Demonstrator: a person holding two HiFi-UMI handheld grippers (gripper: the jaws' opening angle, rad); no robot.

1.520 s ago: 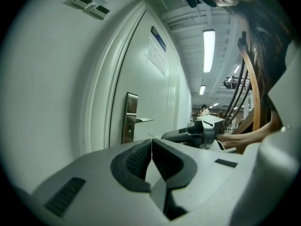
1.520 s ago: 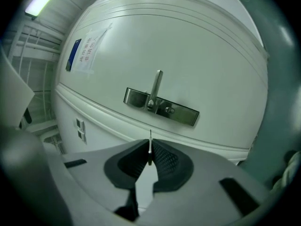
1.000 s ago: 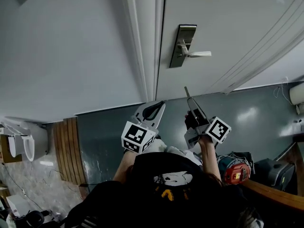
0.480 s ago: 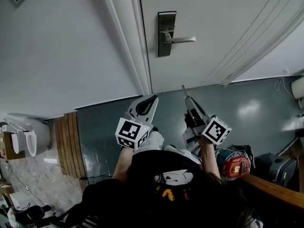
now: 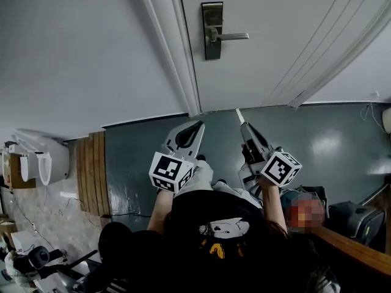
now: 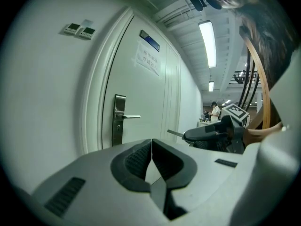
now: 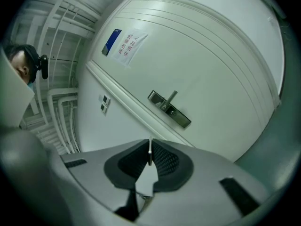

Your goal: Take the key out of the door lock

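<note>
White wall and a pale door (image 5: 275, 54) fill the upper part of the head view, above a grey-green floor (image 5: 140, 157). A metal lock plate (image 5: 212, 30) with a lever handle (image 5: 232, 36) sits near the door's edge. Nothing can be seen sticking out of the plate, so the removal looks done. The key (image 5: 239, 115) is clamped in the right gripper (image 5: 245, 127), well apart from the lock and low, near the foot of the door. In the right gripper view it shows as a thin metal strip (image 7: 150, 153) pinched edge-on between the closed jaws. Its long axis continues the line of the jaws, and its free end points forward at the door, away from the person. The left gripper (image 5: 198, 127) hangs beside it with its jaws pressed together on nothing. The hold appears to take only the key's rear part, so the key could pivot or slide out and drop to the floor if the squeeze eases. A forward nudge could also knock the protruding tip against the door and lever the key loose.
</note>
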